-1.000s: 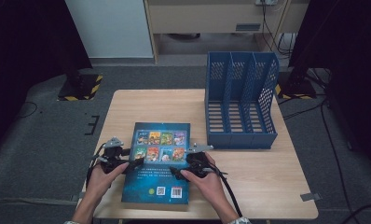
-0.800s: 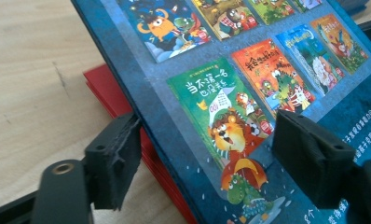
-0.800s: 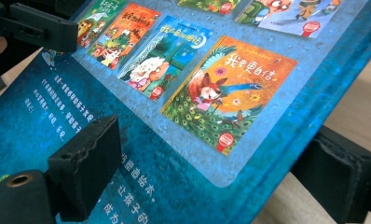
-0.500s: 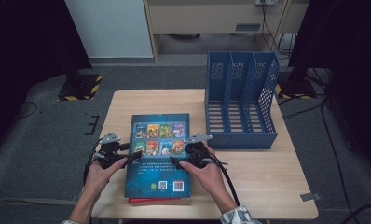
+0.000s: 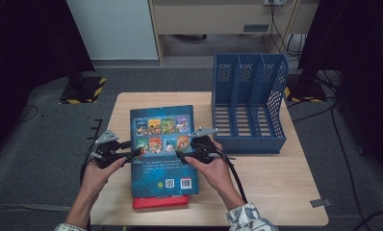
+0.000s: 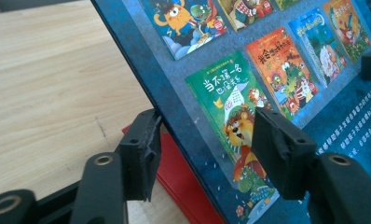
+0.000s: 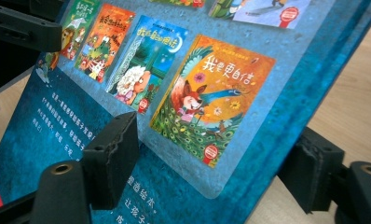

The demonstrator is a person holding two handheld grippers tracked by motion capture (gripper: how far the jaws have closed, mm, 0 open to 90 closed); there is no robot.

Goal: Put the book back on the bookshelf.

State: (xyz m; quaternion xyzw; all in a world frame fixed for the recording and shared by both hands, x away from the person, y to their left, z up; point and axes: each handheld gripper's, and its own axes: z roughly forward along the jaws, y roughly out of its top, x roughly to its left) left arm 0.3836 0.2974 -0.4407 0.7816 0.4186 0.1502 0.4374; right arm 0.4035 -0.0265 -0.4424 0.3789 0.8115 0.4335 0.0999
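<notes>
Book (image 5: 163, 144) edges between both tools' jaws

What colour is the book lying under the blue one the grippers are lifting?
Red book; it shows best in the high view, at the near edge of the blue book.

The wooden table (image 5: 276, 187) carries a blue file rack (image 5: 247, 103) on its far right part. Near the front edge lies a red book (image 5: 160, 202), flat on the wood. A small grey tag (image 5: 319, 203) lies at the front right corner.
</notes>
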